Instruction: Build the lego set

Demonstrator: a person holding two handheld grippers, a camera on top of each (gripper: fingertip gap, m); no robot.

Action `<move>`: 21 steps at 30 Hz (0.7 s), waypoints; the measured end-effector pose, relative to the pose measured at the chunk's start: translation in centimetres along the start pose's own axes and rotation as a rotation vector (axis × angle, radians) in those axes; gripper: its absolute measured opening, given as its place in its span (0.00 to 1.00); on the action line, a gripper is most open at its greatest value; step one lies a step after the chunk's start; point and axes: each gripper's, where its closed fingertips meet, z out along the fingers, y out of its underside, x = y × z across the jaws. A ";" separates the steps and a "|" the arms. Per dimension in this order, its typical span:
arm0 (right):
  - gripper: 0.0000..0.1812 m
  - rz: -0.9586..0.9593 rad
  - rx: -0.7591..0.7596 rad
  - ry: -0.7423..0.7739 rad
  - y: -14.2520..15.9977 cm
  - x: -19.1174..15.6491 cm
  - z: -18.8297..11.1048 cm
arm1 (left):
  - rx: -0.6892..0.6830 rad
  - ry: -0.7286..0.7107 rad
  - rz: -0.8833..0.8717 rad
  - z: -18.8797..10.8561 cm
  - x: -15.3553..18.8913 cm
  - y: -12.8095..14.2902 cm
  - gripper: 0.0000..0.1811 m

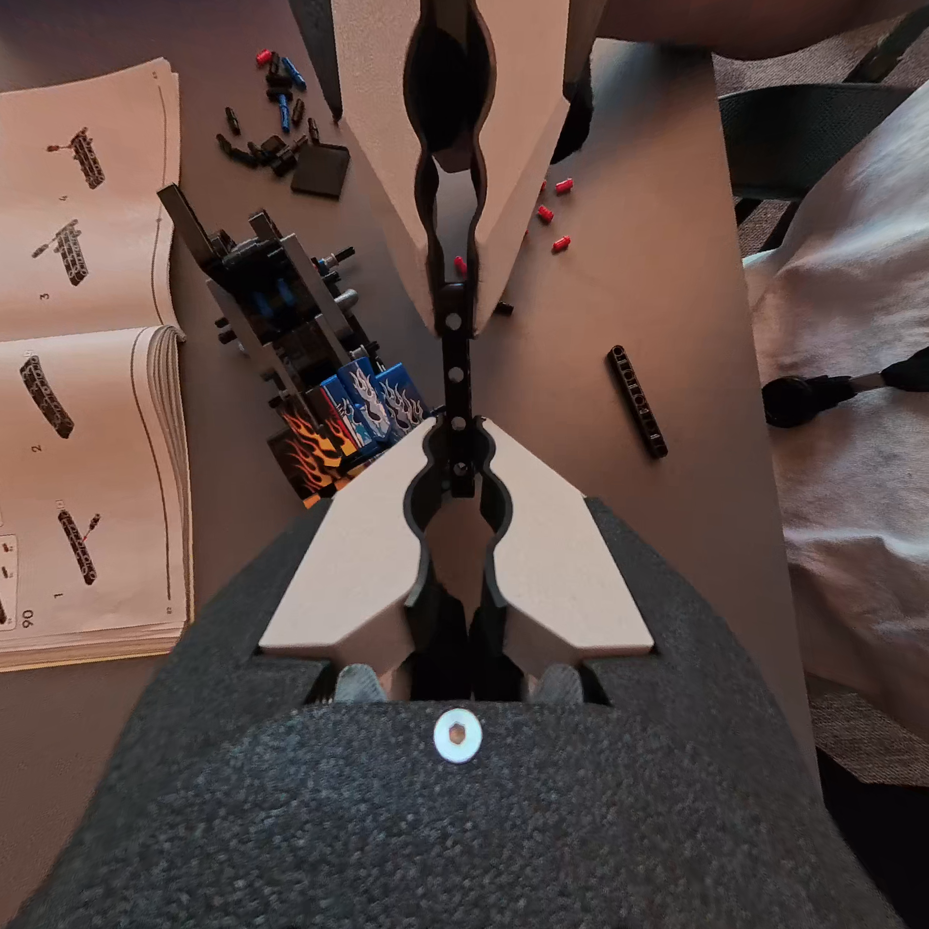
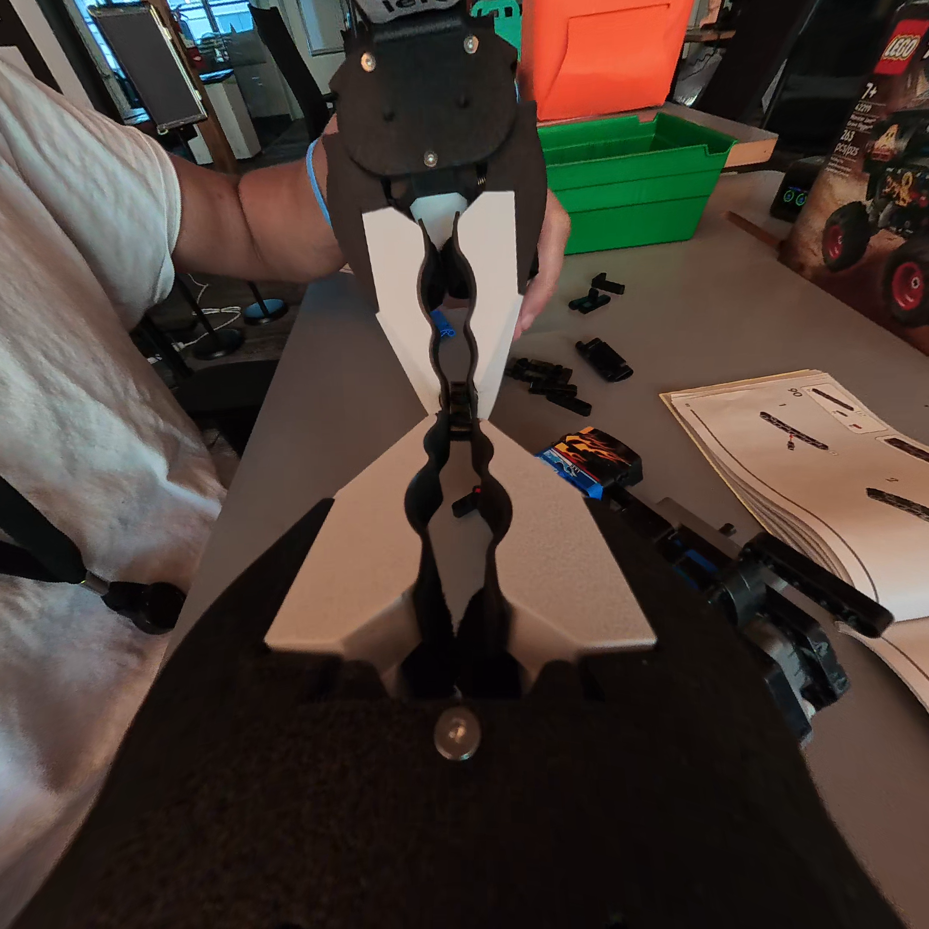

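Note:
A black Lego beam with a row of round holes is held in the air between both grippers. My left gripper is shut on its near end. My right gripper comes in from the top of the left wrist view and is shut on its far end. In the right wrist view the beam shows end-on between my right gripper and the left gripper, tip to tip. The part-built model with flame stickers lies on the table to the left; it also shows in the right wrist view.
An open instruction booklet lies at the left. A second black beam, red pins, a pile of black and blue pins and a black panel lie around. A green bin and the set's box stand behind. The grippers are tip to tip, or close to it. Left tips and right tips are each some 20 centimetres from the black panel.

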 end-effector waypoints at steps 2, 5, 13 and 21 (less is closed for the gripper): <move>0.04 0.002 -0.008 -0.003 0.1 0.0 0.1 | 0.003 0.000 -0.004 0.2 0.1 0.1 0.04; 0.04 0.010 -0.007 -0.003 0.1 0.0 0.0 | 0.021 0.009 -0.039 0.1 0.1 -0.1 0.04; 0.11 0.034 0.087 0.071 -2.0 1.1 -1.8 | 0.312 0.175 -0.329 -1.4 0.1 -2.3 0.04; 0.12 0.173 0.145 -0.007 -3.1 0.2 0.1 | 0.454 0.246 -0.446 -1.2 0.5 -3.2 0.04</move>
